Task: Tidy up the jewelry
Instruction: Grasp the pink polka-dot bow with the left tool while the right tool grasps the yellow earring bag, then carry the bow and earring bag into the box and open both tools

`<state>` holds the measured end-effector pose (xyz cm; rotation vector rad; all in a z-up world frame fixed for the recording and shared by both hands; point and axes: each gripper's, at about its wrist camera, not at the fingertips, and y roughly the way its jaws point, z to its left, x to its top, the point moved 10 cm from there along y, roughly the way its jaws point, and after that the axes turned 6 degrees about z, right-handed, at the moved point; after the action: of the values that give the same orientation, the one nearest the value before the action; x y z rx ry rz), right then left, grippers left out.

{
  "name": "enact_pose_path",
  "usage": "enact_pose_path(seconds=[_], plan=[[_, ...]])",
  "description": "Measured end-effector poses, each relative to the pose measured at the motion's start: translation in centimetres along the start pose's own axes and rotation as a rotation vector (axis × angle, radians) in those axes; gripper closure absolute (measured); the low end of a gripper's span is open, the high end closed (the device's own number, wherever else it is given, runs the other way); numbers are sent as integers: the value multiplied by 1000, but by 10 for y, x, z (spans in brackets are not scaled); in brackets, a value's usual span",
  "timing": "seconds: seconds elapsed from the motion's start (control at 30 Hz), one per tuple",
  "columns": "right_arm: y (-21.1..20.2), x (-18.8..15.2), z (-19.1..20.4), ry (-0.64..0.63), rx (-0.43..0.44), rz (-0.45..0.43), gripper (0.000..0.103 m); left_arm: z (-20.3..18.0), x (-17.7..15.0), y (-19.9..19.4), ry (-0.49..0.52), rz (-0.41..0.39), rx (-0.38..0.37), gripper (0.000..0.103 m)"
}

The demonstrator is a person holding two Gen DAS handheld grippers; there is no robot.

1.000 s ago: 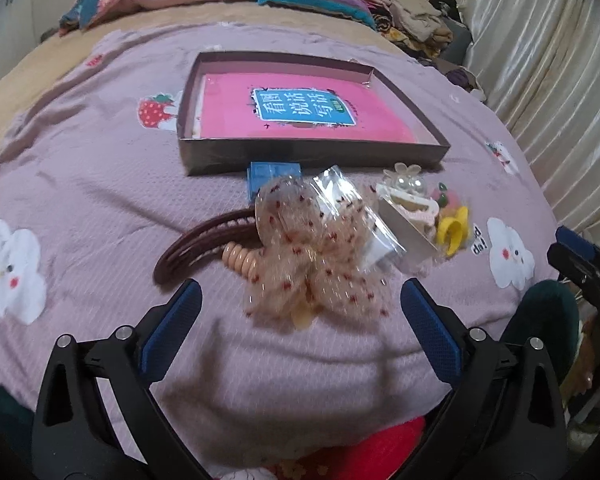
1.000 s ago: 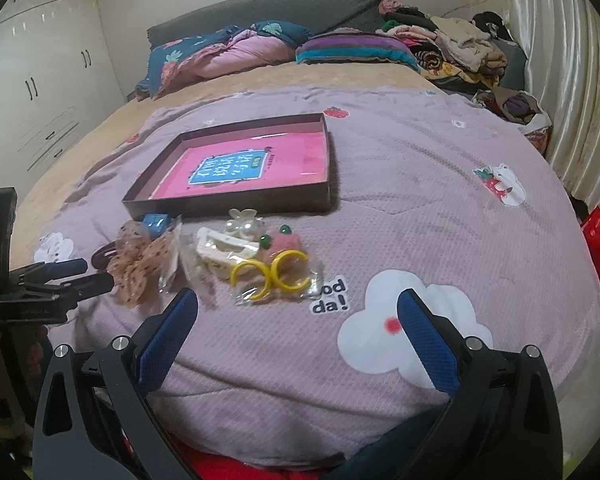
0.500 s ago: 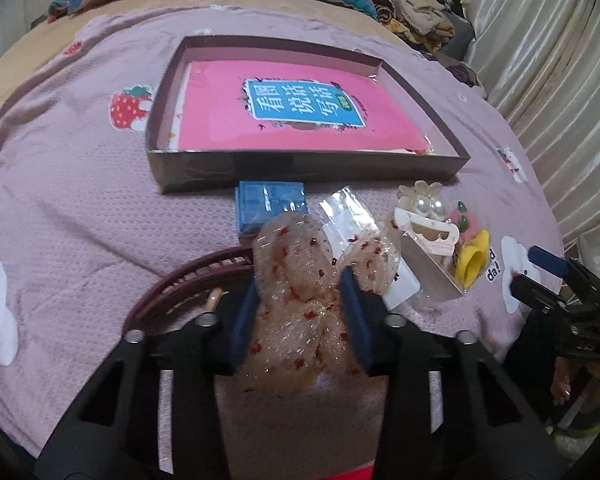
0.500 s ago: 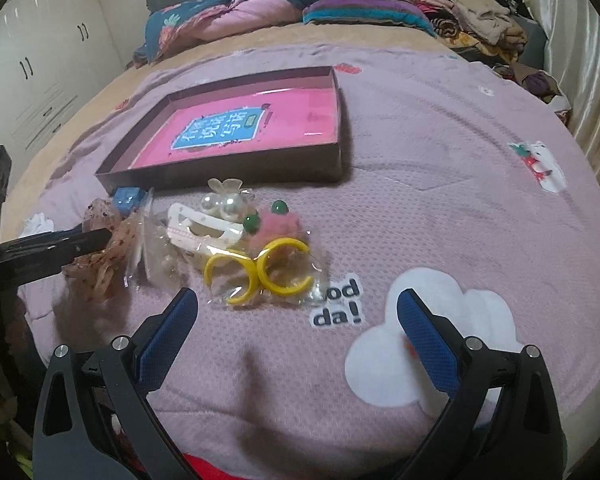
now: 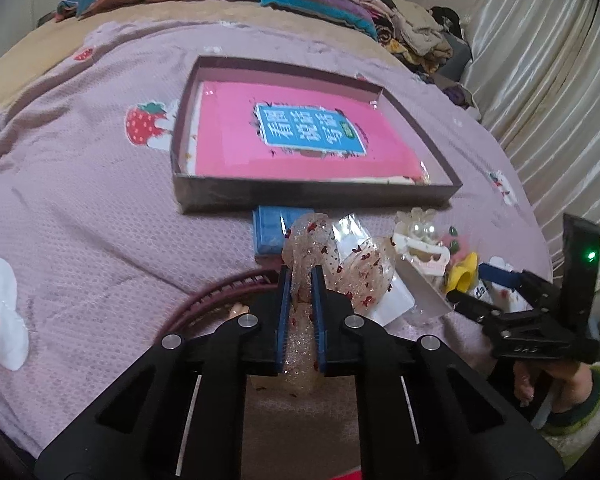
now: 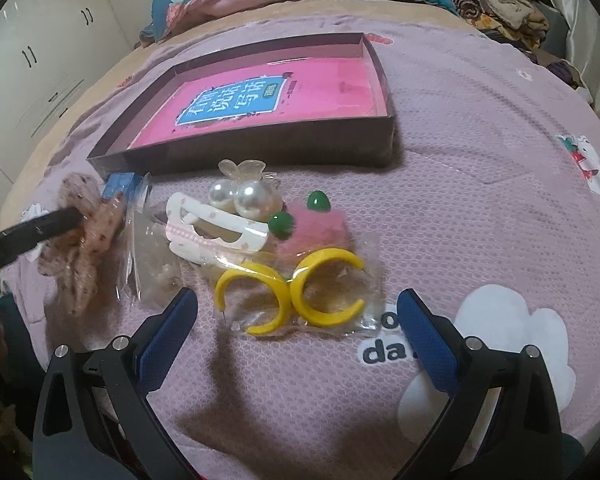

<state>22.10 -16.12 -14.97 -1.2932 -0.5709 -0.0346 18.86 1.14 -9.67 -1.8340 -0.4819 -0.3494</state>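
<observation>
My left gripper is shut on a sheer bow with red specks, which bunches up between the blue pads. The right wrist view shows that bow pinched at the left edge. My right gripper is open, low over a clear bag holding two yellow hoop earrings, one finger on each side of the bag. Behind the hoops lie a white hair clip, a pearl clip and a pink fuzzy piece with green beads. A shallow dark box with a pink book sits beyond.
A small blue box lies against the dark box's front wall. A dark red headband curves under the left gripper. All rests on a purple bedspread. Folded bedding and clothes are piled at the far end, and curtains hang on the right.
The left gripper's jaws have come together on the speckled bow, and it has moved forward. The right gripper has sunk and come closer to the yellow hoops.
</observation>
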Motion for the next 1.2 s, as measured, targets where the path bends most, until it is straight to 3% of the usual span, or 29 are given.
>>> enact_pose_path(seconds=[0.03, 0.1, 0.3, 0.63, 0.83, 1.2], plan=[[1, 0, -1, 0, -5, -1, 6, 1, 2, -2, -2, -7, 1, 99], [2, 1, -2, 1, -7, -5, 20, 3, 7, -7, -6, -20, 0, 99], [-6, -3, -12, 33, 13, -42, 23, 4, 22, -18, -6, -49, 5, 99], [-58, 5, -46, 113, -2, -161, 23, 4, 55, -31, 5, -94, 9, 99], [-89, 30, -58, 89, -50, -239, 23, 5, 82, -36, 11, -130, 24, 99], [-108, 103, -45, 2, -37, -332, 23, 20, 131, -26, -2, -157, 85, 99]])
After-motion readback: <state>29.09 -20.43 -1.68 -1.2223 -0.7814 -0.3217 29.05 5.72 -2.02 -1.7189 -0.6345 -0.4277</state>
